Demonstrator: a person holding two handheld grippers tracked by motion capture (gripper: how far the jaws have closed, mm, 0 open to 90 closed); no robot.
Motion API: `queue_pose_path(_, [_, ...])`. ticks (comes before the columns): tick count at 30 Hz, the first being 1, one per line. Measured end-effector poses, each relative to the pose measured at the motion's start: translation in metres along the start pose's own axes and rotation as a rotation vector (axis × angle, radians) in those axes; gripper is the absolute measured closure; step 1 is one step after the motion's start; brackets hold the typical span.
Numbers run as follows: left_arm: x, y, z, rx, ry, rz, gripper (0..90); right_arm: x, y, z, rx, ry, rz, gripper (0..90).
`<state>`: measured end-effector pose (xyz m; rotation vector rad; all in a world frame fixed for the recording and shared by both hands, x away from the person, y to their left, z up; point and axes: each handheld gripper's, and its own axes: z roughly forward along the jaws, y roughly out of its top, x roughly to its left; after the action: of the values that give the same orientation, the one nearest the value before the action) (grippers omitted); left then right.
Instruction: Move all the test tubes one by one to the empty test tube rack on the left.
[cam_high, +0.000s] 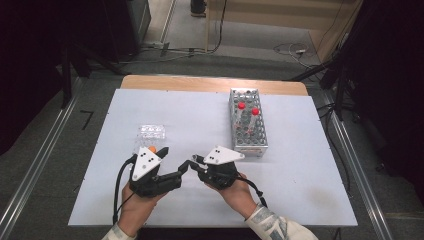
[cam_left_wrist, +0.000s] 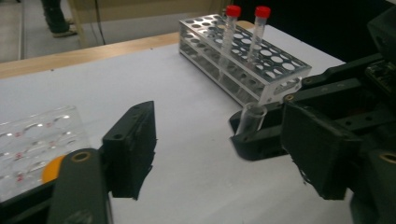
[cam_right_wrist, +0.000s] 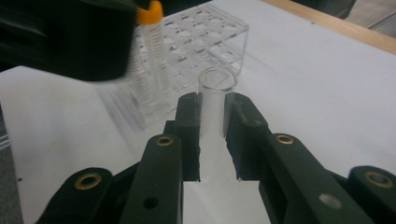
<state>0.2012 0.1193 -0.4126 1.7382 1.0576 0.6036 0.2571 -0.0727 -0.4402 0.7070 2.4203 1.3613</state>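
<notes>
My right gripper (cam_right_wrist: 212, 112) is shut on a clear, uncapped tube (cam_right_wrist: 217, 84), which stands upright between its pads. In the high view that gripper (cam_high: 196, 161) points left at the left gripper (cam_high: 173, 161). The left gripper (cam_left_wrist: 219, 135) has its jaws apart, and the tube (cam_left_wrist: 250, 119) stands between them, touching neither pad. An orange-capped tube (cam_right_wrist: 149, 42) stands in a clear plastic rack (cam_right_wrist: 205, 37) right beside the left gripper's outer jaw. Its orange cap (cam_high: 152, 148) shows in the high view, next to the rack (cam_high: 151, 132).
A metal rack (cam_high: 247, 125) stands at the right of the white table top (cam_high: 300, 170). Two red-capped tubes (cam_left_wrist: 232, 28) stand at its far end. A wooden table edge (cam_high: 210, 82) runs along the back. Cables trail from both grippers towards the person.
</notes>
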Motion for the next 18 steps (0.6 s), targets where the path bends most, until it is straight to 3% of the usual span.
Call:
queue_pose_path(4, [-0.003, -0.001, 0.009, 0.014, -0.044, 0.0, 48.0, 0.007, 0.0, 0.003, -0.002, 0.015, -0.009, 72.9])
queue_pose_path(10, [-0.004, -0.002, 0.014, 0.026, -0.058, 0.012, 63.4, 0.011, 0.0, 0.004, -0.003, 0.017, -0.019, 72.9])
queue_pose_path(18, [-0.004, -0.003, 0.014, 0.03, -0.066, 0.022, 75.1, 0.012, 0.0, 0.004, -0.011, 0.005, -0.032, 72.9])
